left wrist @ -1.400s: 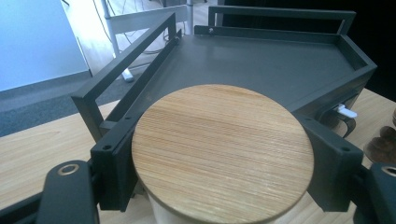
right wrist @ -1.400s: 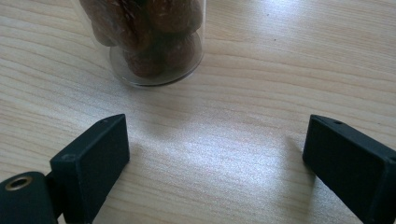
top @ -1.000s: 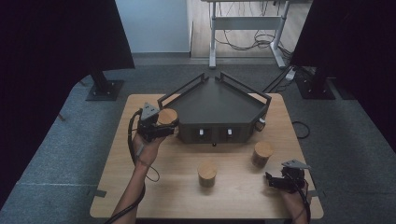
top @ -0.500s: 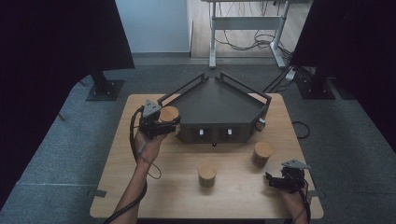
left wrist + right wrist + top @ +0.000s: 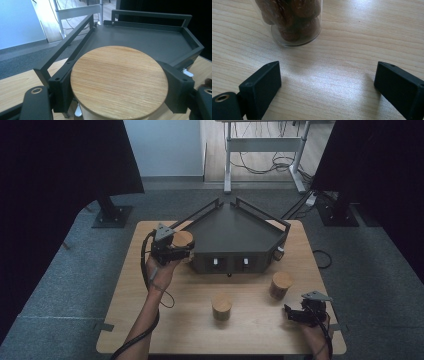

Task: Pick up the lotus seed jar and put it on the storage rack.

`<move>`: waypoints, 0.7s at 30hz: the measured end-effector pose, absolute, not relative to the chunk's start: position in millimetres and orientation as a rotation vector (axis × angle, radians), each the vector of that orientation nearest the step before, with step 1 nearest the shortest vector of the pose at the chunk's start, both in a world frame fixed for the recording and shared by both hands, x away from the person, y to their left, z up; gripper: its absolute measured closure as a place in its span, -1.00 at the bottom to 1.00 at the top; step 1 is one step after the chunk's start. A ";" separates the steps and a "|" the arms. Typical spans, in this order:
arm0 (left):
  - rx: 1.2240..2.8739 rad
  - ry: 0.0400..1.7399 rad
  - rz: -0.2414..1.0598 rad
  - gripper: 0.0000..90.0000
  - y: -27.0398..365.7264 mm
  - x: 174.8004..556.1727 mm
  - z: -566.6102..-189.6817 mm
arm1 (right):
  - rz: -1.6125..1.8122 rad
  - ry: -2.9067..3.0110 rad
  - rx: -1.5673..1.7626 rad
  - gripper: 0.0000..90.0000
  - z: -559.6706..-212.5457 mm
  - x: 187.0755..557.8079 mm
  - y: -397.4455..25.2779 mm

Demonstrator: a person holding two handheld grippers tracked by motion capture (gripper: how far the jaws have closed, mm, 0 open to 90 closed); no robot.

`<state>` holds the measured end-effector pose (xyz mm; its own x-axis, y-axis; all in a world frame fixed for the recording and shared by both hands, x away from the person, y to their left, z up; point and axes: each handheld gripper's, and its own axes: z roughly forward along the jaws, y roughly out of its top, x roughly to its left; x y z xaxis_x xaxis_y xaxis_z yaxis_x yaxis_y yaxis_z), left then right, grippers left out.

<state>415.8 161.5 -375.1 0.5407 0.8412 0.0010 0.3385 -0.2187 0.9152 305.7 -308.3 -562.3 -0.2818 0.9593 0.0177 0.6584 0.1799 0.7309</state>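
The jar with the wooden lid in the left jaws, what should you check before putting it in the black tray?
1. Left gripper jaws clamp both sides of the held jar: ok.
2. Jar upright, lid level: ok.
3. Tray floor free where the jar would go: ok.
4. Jar bottom higher than the tray's side rail: cannot tell.
5. Right gripper apart from the tray, jaws open: ok.
6. Other two jars upright on the table: ok.
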 end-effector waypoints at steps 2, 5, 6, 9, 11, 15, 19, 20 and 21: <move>1.791 0.982 0.639 -0.47 161.5 417.4 -374.9 | 0.890 2.012 1.518 -0.85 -562.3 305.7 -308.3; 1.787 0.985 0.636 -0.47 161.4 419.6 -374.2 | 0.890 2.012 1.518 -0.85 -562.3 305.7 -308.3; 1.787 0.986 0.634 -0.47 161.4 420.2 -374.0 | 0.890 2.012 1.517 -0.85 -562.3 305.7 -308.3; 1.785 0.989 0.637 -0.47 160.8 422.2 -373.2 | 0.890 2.013 1.517 -0.85 -562.3 305.7 -308.3; 1.782 0.992 0.636 -0.47 160.5 423.8 -372.6 | 0.891 2.013 1.517 -0.85 -562.3 305.7 -308.3; 1.781 0.993 0.638 -0.47 158.8 427.0 -371.1 | 0.891 2.013 1.517 -0.85 -562.3 305.7 -308.3; 1.788 0.994 0.640 -0.47 156.3 430.6 -370.0 | 0.891 2.013 1.516 -0.85 -562.3 305.7 -308.3; 1.789 0.994 0.641 -0.47 155.7 431.3 -370.0 | 0.891 2.014 1.518 -0.85 -562.3 305.6 -308.2; 1.790 0.995 0.640 -0.47 155.2 432.1 -370.0 | 0.891 2.015 1.516 -0.85 -562.3 305.6 -308.2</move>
<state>432.1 155.2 -370.0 0.5306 0.8476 -0.0051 0.3466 -0.2115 0.9139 305.6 -308.2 -562.3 -0.2842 0.9586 0.0180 0.6585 0.1815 0.7304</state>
